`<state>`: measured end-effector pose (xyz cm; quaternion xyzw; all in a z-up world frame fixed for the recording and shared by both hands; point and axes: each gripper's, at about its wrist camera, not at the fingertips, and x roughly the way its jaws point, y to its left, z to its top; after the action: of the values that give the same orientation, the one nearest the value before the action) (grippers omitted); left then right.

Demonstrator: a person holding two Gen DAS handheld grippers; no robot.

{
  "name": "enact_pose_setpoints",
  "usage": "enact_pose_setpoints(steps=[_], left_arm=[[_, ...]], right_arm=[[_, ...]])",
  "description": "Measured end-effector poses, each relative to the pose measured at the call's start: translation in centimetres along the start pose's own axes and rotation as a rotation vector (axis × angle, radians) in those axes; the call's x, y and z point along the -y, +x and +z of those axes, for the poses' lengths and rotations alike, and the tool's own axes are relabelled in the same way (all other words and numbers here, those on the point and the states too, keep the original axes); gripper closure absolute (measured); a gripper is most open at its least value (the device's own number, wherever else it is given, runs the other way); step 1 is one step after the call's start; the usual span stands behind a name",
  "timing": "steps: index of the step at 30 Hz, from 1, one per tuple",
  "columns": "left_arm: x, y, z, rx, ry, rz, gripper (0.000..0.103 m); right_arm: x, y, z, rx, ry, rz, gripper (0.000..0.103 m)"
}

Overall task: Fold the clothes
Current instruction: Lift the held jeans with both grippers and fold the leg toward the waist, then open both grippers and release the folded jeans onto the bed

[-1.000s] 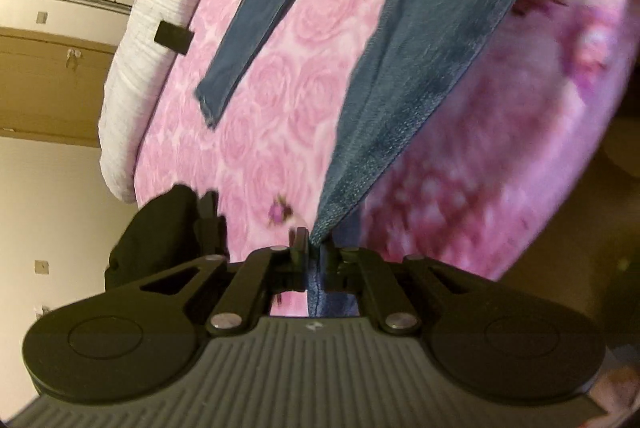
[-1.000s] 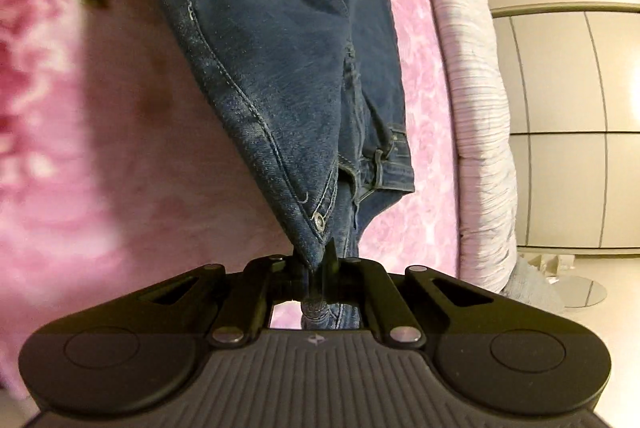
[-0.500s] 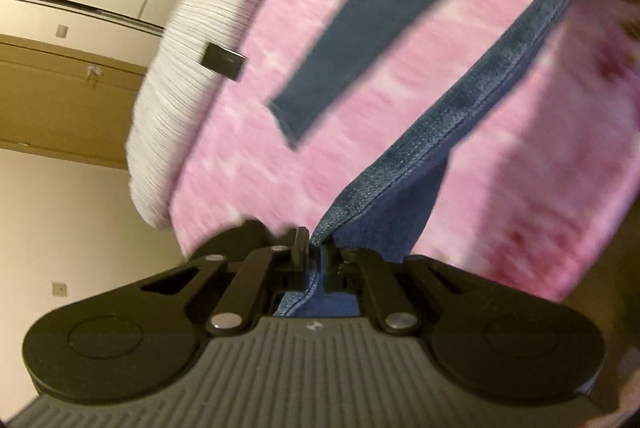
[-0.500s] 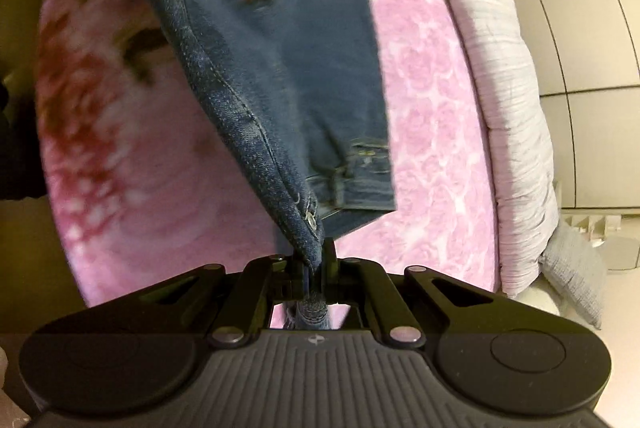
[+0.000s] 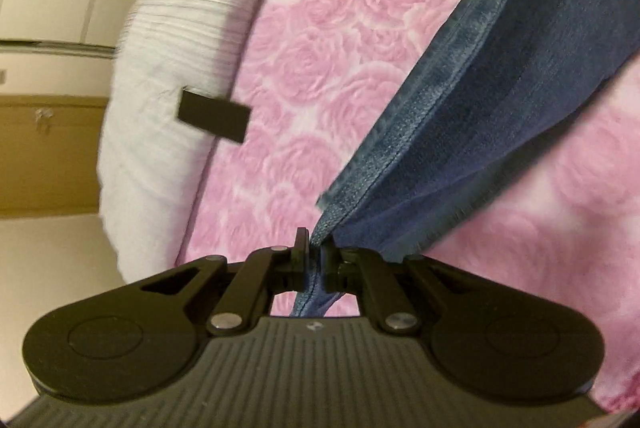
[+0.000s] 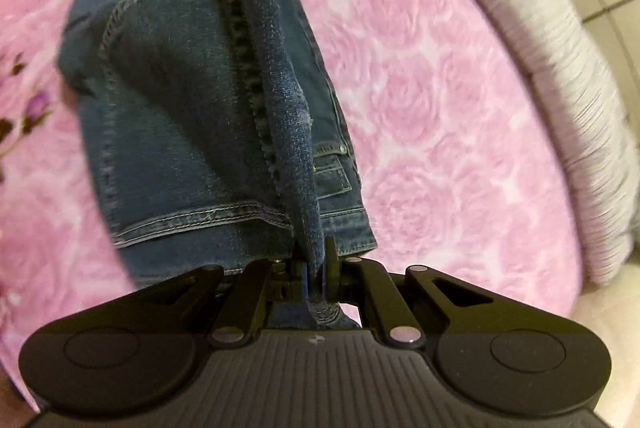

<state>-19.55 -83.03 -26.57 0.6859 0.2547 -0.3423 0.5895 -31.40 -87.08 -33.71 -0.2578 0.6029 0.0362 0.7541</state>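
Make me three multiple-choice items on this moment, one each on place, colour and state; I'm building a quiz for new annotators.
1. Where does the black tag lie?
A. on the white quilt's edge beside the pink blanket
B. on the jeans
C. on the floor

2. What colour is the blanket under the jeans?
A. green
B. pink with roses
C. plain grey

3. How does the right gripper stand?
A. open, away from the cloth
B. shut on nothing
C. shut on the jeans

Key: 1 A, the tag sits on the quilt at the blanket's border; 2 B, rose print shows all round; 3 C, denim is pinched between its fingers, as with the left gripper.
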Motion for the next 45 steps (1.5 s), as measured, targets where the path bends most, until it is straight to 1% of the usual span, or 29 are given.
enact_pose_setpoints(steps=[3,6,9,11,12,13,14,15,16,17,19,21,22,25,28,31,32,34,37,38,39,40,41,43,45], left_arm=[[-0.2,4.5,2.7,-0.019,0.027,-0.042,0.099],[-0.4,8.5,4.7,-0.036,0.011,-0.08,0.099],[-0.2,11.9,6.6,-0.051,0.035,-0.095,0.099],[0.3,13.6,7.7,-0.056,0.072,-0.103,0.099],[0.6,14.4,8.2,-0.06,0.088,-0.105,0.099],[0.9,15.2,8.6,-0.066,0.104,-0.106,0.099],[1.3,15.9,8.9,-0.073,0.119,-0.108,0.099],[1.6,16.5,9.2,-0.078,0.137,-0.108,0.099],[1.9,17.1,9.3,-0.084,0.156,-0.108,0.099],[2.3,17.6,9.5,-0.088,0.174,-0.108,0.099],[2.8,18.4,9.5,-0.095,0.2,-0.114,0.099],[3.2,18.9,9.5,-0.099,0.215,-0.117,0.099],[3.3,19.0,9.5,-0.099,0.218,-0.118,0.099],[3.6,19.3,9.4,-0.101,0.227,-0.12,0.099],[3.5,19.2,9.3,-0.112,0.213,-0.129,0.099],[3.3,18.8,9.2,-0.124,0.208,-0.125,0.099],[3.2,18.4,9.1,-0.129,0.213,-0.119,0.099],[2.8,17.5,8.9,-0.132,0.198,-0.112,0.099],[2.1,16.8,8.5,-0.151,0.142,-0.132,0.099],[2.1,16.7,8.5,-0.15,0.135,-0.134,0.096],[2.0,16.5,8.4,-0.145,0.134,-0.128,0.094],[1.8,16.2,8.4,-0.142,0.127,-0.113,0.089],[1.3,15.9,8.2,-0.138,0.101,-0.103,0.077],[0.0,15.0,7.4,-0.132,0.025,-0.095,0.059],[-1.1,14.2,6.0,-0.152,-0.057,-0.096,0.058]], right_arm=[[1.6,3.0,0.5,-0.027,0.043,0.05,0.099],[2.5,5.4,1.2,-0.05,0.09,0.075,0.097],[3.2,7.6,1.9,-0.08,0.144,0.088,0.094],[3.7,9.1,2.4,-0.098,0.163,0.093,0.09],[4.1,9.1,2.1,-0.096,0.209,0.078,0.088],[4.5,9.0,1.8,-0.094,0.255,0.062,0.082],[4.9,9.0,1.5,-0.091,0.301,0.046,0.07],[5.4,9.0,1.2,-0.089,0.347,0.03,0.061],[5.8,9.0,0.9,-0.087,0.394,0.015,0.046],[6.2,9.0,0.6,-0.084,0.44,-0.001,0.042],[7.1,9.0,0.1,-0.079,0.533,-0.033,0.042],[7.8,8.0,-1.5,-0.071,0.684,-0.055,0.044],[7.6,7.9,-2.1,-0.08,0.723,-0.051,0.046],[7.1,7.6,-3.9,-0.106,0.839,-0.037,0.046],[6.6,7.4,-5.7,-0.131,0.955,-0.022,0.046],[6.4,8.2,-6.7,-0.124,1.051,0.009,0.046],[6.5,8.5,-6.9,-0.121,1.07,0.014,0.049],[6.7,8.1,-6.8,-0.103,1.063,-0.008,0.051],[7.0,7.8,-6.2,-0.095,1.048,-0.031,0.051],[6.9,7.6,-6.0,-0.1,1.029,-0.045,0.053],[6.7,7.5,-5.7,-0.106,1.01,-0.059,0.053],[6.5,7.3,-5.4,-0.11,0.993,-0.077,0.053],[6.4,7.0,-5.1,-0.113,0.978,-0.097,0.053],[6.0,5.9,-4.2,-0.091,0.945,-0.125,0.052],[5.6,4.6,-3.1,-0.056,0.909,-0.146,0.051]])
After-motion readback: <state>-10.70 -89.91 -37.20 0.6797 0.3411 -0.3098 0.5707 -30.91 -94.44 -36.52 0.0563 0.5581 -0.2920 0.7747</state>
